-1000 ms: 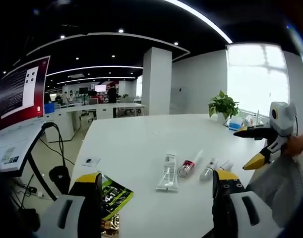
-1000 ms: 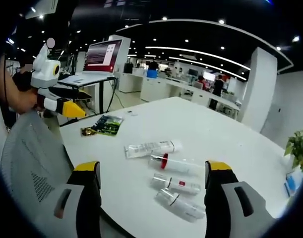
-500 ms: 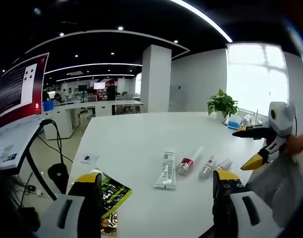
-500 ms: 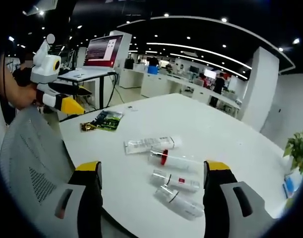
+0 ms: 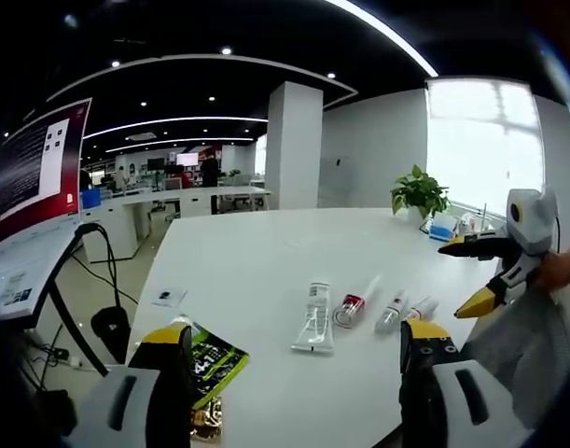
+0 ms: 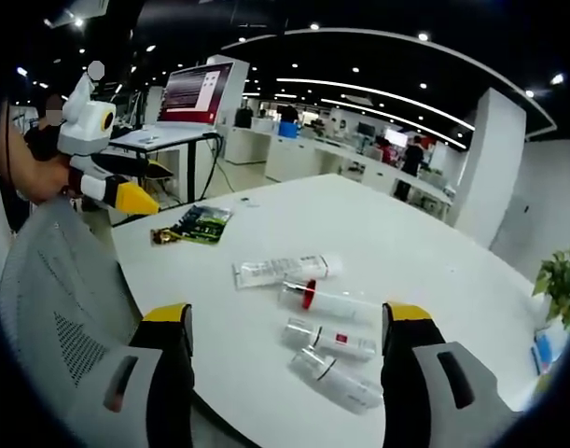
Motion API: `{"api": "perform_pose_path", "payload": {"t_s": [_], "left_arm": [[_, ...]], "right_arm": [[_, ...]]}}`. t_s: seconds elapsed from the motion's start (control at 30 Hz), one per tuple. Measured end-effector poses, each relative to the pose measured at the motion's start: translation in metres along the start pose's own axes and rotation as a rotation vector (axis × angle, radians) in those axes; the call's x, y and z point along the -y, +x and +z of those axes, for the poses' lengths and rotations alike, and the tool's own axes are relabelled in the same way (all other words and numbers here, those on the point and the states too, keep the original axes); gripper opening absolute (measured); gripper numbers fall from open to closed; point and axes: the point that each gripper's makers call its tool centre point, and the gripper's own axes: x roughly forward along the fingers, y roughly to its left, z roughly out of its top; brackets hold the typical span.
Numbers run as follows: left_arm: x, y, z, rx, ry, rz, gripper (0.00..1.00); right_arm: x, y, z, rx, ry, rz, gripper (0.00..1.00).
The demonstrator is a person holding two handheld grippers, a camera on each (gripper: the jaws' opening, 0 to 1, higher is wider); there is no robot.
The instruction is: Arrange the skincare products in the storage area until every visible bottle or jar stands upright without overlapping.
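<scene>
White table [image 6: 396, 243] holds four toppled tubes [image 6: 280, 273], labels unreadable; both hand-held grippers [image 5: 294, 350] [image 6: 283, 327] gape, empty.

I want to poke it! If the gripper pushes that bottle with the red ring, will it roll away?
Probably. The bottle with the red ring lies on its side on the smooth white table, and it looks round, so a sideways push would likely roll it. It looks small, so likely light.

No text on the tubes or screen is legible.
</scene>
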Motion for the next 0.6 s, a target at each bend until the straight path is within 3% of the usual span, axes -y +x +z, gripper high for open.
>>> {"api": "perform_pose_path", "payload": {"t_s": [0.6], "left_arm": [[-0.0031, 0.0004, -0.0022, -0.01, 0.012, 0.016, 0.94]], "right_arm": [[-0.0013, 0.0001, -0.0006, -0.005, -0.015, 0.003, 0.79]]}}
